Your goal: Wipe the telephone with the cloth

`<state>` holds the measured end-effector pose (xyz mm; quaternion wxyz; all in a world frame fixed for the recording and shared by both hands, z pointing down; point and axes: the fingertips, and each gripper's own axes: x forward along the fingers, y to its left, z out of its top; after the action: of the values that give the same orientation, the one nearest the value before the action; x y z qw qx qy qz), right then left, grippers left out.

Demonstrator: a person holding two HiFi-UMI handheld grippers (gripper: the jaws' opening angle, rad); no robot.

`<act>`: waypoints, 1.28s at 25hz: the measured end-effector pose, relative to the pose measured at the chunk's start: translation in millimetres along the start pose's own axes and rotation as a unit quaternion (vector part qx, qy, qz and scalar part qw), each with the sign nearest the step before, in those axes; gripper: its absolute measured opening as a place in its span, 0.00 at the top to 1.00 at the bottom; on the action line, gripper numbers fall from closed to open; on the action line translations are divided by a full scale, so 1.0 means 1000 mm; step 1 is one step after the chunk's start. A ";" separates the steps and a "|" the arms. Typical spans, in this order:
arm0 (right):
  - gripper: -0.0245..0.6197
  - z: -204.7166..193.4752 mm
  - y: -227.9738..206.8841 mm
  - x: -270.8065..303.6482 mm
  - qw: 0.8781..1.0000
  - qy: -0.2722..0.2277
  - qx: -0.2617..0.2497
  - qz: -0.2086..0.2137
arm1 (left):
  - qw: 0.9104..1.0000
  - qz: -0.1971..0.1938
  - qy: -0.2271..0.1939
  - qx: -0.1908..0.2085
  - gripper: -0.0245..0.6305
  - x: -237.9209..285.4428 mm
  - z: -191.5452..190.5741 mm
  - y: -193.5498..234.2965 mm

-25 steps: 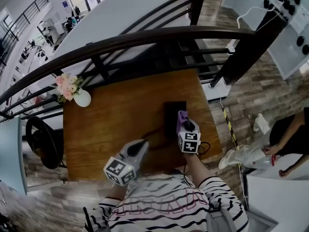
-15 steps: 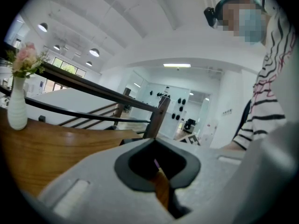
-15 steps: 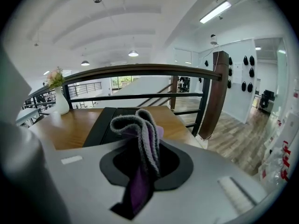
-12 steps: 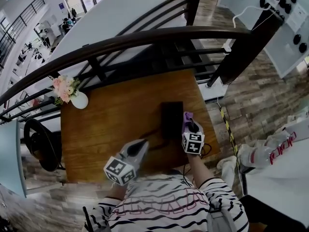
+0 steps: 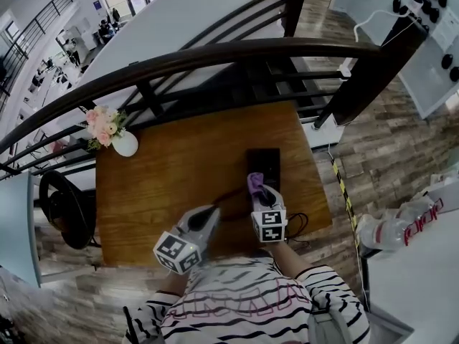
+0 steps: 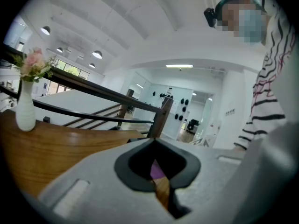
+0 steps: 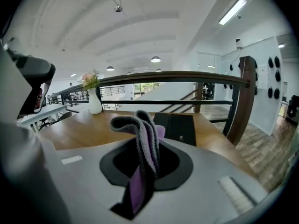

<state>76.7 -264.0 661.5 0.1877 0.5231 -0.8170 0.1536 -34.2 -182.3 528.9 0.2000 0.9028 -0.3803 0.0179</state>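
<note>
Telephone (image 5: 264,162) lies just beyond right gripper (image 5: 259,192) clamping cloth (image 7: 142,139); left gripper (image 5: 210,213) closed, empty

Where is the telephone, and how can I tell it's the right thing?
Find the brown wooden table beside the dark railing. On its right half, just ahead of the right gripper pinching the purple cloth, lies the telephone. It is the only flat black slab there, unlike the round white vase of pink flowers at the far left corner.

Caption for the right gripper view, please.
Right claw shut on the purple cloth, just before the black telephone on the wooden table, vase behind.
</note>
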 end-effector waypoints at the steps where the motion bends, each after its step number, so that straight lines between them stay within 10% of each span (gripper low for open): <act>1: 0.88 -0.004 0.011 0.003 1.000 0.005 -0.002 0.010 | 1.000 0.001 0.001 0.000 0.96 -0.002 0.000 0.001; 9: 0.88 -0.028 0.033 0.021 0.999 0.039 -0.012 0.019 | 1.000 0.002 0.008 0.004 0.96 -0.012 -0.002 0.006; 32: 0.88 -0.056 -0.082 -0.020 0.995 0.059 0.006 -0.077 | 0.998 -0.053 0.020 0.005 0.96 0.040 -0.008 -0.030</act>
<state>167.7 -256.0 705.9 0.2437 0.5757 -0.7607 0.1746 15.4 -187.5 533.0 0.2032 0.9222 -0.3278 0.0274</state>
